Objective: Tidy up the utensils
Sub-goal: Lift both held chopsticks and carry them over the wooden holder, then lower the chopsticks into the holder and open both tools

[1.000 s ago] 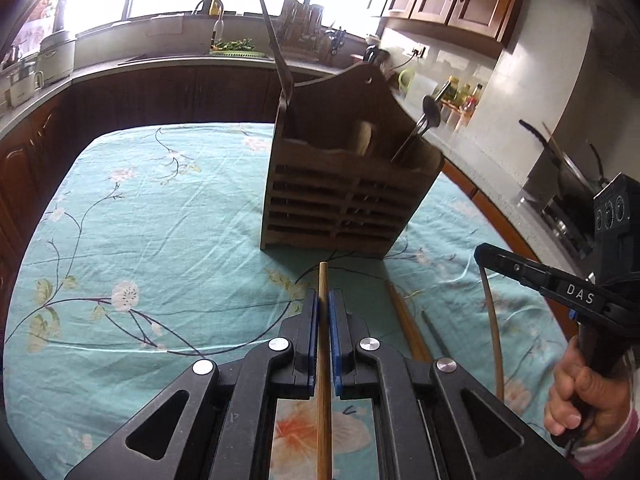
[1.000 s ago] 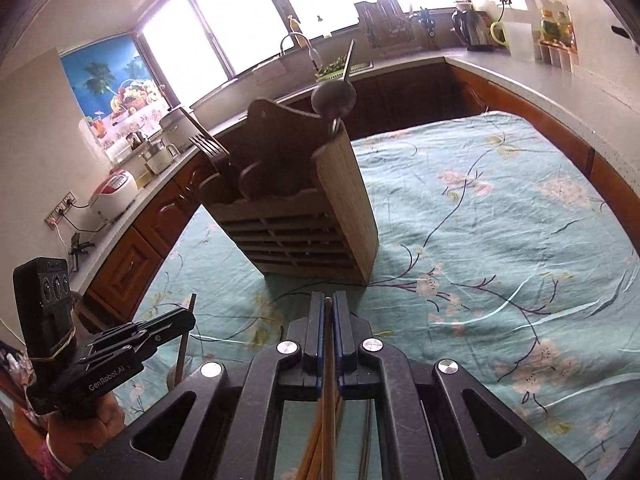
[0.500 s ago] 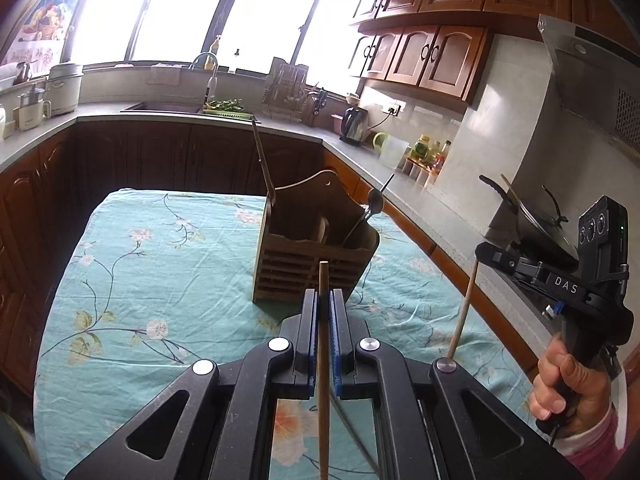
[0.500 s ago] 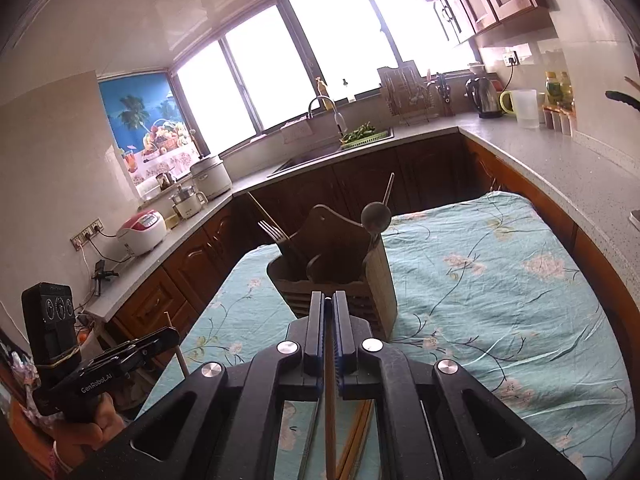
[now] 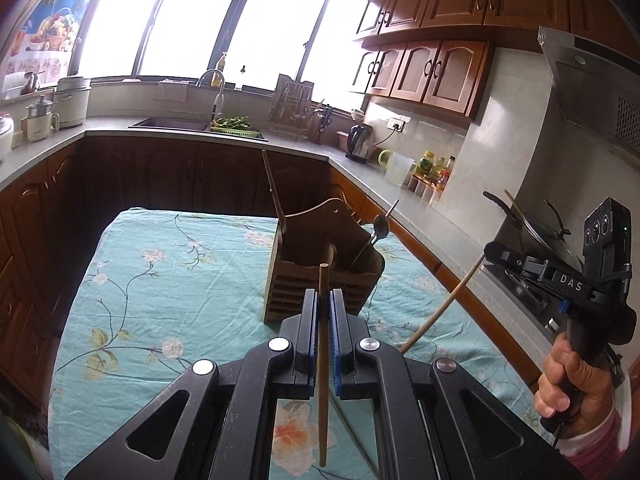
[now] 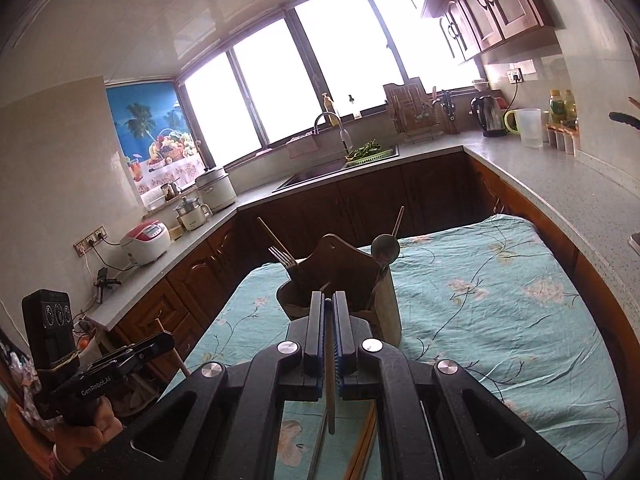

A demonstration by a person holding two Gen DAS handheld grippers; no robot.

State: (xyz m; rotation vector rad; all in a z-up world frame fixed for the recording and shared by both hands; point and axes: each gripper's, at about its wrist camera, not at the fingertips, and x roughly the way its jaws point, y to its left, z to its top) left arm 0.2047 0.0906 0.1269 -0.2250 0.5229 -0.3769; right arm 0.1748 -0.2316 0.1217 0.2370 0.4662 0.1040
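My left gripper (image 5: 323,295) is shut on a wooden chopstick (image 5: 322,380), held above the floral tablecloth (image 5: 168,280) in front of the wooden utensil holder (image 5: 316,280). My right gripper (image 6: 329,297) is shut on a second chopstick (image 6: 330,400), also in the air short of the holder (image 6: 344,276). The holder has a fork (image 6: 282,257) in its left slot and a spoon (image 6: 385,249) in its right slot. Each gripper shows in the other's view, the right gripper (image 5: 487,251) with its chopstick (image 5: 440,308), the left gripper (image 6: 162,342) at the left edge.
A few more long utensils (image 6: 318,450) lie on the cloth under the grippers. Dark cabinets and a grey counter (image 5: 280,140) ring the table, with a sink (image 5: 172,123), a kettle (image 5: 359,145) and a pan on the stove (image 5: 532,232) at right.
Both grippers have risen and drawn back from the holder, lifting their chopsticks off the cloth. The holder now looks smaller and farther. Little has shifted in the last half second.
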